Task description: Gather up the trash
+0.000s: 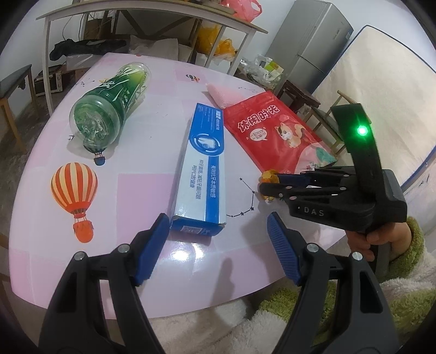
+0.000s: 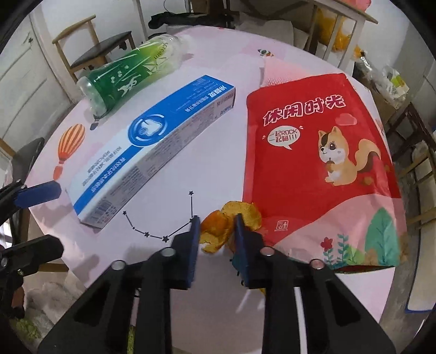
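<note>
On the pink table (image 1: 169,81) lie a green plastic bottle (image 1: 109,106), a blue and white toothpaste box (image 1: 201,168), a red snack bag (image 1: 275,130) and orange peel (image 2: 218,226). My right gripper (image 2: 215,226) has its jaws closed on the peel, which sits beside the bag's near corner (image 2: 299,190). The same gripper (image 1: 265,185) shows in the left wrist view, pinching the peel (image 1: 268,174). My left gripper (image 1: 218,231) is open and empty, just short of the box's near end. The bottle (image 2: 130,73) and box (image 2: 152,144) lie left of the right gripper.
A pink cone-shaped wrapper (image 1: 223,95) lies behind the bag. Chairs (image 2: 92,51) stand to the left, and a shelf table (image 1: 152,19) with bags and a grey fridge (image 1: 308,46) stand beyond the table. The near table edge (image 1: 190,307) is close to my left fingers.
</note>
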Available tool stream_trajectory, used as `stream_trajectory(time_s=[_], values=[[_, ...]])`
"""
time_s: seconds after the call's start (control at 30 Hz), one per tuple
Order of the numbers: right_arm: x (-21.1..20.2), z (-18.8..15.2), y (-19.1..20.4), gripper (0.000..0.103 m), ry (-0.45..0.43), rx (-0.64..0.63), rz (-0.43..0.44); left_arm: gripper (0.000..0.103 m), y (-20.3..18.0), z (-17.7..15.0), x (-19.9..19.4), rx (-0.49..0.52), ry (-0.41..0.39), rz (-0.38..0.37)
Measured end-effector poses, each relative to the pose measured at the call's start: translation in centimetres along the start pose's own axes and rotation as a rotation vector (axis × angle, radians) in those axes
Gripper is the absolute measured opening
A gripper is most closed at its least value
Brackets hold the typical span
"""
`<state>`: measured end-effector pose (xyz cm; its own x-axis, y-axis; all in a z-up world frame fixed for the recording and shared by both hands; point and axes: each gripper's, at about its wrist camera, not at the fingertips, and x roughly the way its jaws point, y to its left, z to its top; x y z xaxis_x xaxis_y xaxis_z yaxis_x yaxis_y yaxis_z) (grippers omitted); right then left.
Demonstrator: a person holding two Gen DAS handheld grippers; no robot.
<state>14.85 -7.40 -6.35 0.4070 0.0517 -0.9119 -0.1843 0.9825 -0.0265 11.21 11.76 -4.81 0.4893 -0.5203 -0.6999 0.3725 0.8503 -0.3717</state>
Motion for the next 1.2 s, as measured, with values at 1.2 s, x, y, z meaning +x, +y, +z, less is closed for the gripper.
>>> stream_trajectory(time_s=[1.2], values=[[-0.2, -1.4, -1.2, 0.038, -0.067, 0.06, 0.182, 0.07, 0.3, 2.9, 2.4, -0.032, 0.022, 0.037]])
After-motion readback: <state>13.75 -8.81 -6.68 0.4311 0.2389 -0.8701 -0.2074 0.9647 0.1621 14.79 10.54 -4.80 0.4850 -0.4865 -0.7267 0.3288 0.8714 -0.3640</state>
